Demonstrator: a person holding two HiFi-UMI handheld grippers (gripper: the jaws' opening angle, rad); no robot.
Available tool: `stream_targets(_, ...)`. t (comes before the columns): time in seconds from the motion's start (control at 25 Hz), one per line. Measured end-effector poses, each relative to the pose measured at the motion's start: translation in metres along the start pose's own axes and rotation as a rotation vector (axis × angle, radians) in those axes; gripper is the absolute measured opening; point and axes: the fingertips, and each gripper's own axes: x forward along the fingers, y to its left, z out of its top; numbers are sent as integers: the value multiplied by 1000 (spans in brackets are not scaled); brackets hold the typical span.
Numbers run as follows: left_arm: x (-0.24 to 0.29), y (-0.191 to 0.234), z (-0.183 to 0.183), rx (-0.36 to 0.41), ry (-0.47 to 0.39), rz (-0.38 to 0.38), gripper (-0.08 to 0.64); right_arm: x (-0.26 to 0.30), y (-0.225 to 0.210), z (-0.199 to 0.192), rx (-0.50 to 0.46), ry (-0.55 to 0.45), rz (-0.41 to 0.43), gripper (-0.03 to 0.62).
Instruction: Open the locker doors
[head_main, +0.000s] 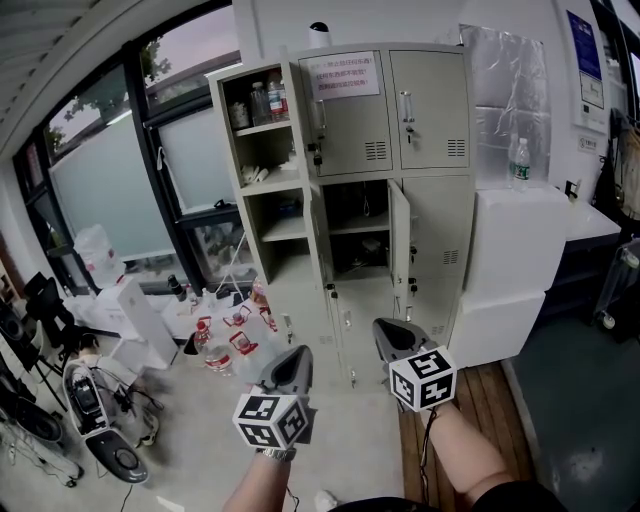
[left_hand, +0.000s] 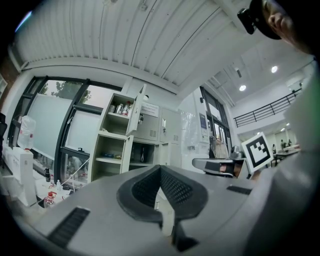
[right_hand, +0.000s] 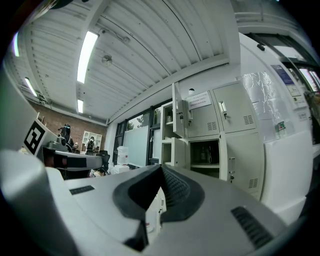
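So the locker (head_main: 440, 225) was maybe half done: its left-column and middle doors (head_main: 399, 232) hung open, the top two and lower ones looked shut. Left gripper (head_main: 297, 358) and right gripper (head_main: 390, 330) sat well short of it, fingers pinched together, holding nothing.

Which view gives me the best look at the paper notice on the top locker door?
The head view: the paper notice is largest there and faces the camera on the closed top-middle locker door. The right gripper view shows it smaller and angled; the left gripper view, only a small oblique patch.
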Motion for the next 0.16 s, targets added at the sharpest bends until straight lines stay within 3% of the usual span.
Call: stream_targets(0.16, -3, 0, 2, 0, 3, -3, -2, -1, 4, 3, 1, 0, 0, 0)
